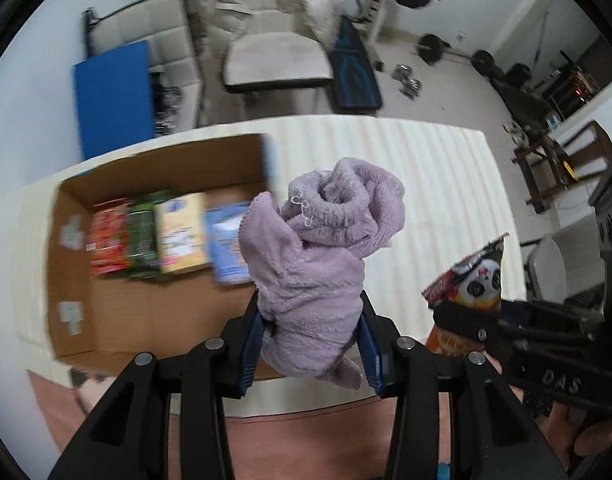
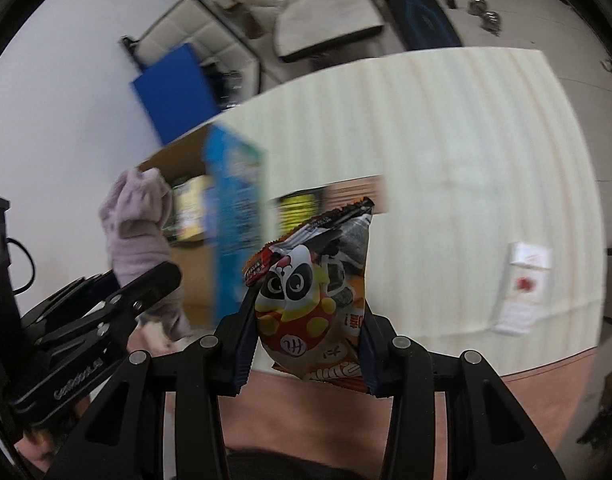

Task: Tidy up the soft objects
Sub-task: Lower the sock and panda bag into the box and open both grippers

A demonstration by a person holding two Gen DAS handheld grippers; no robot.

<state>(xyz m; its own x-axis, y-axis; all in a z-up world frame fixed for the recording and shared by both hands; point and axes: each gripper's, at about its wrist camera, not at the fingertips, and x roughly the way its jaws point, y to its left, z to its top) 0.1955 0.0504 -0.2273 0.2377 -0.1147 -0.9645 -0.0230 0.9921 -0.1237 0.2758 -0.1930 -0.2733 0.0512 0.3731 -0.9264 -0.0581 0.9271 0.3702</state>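
Note:
My left gripper point(image 1: 311, 320) is shut on a bunched lilac fleece cloth point(image 1: 326, 240) and holds it in the air above the right end of an open cardboard box point(image 1: 118, 320). The box holds several soft packets point(image 1: 166, 236) standing in a row. My right gripper point(image 2: 308, 328) is shut on an orange snack bag with a panda face point(image 2: 318, 300), held to the right of the box; the bag also shows in the left wrist view point(image 1: 476, 284). The lilac cloth also shows in the right wrist view point(image 2: 140, 232).
The box stands on a cream ribbed mat point(image 1: 426, 184) over a pinkish surface point(image 1: 306, 440). A white tissue packet point(image 2: 524, 292) lies on the mat at the right. A blue board point(image 1: 112, 96), a sofa point(image 1: 274, 56) and weights point(image 1: 430, 46) are behind.

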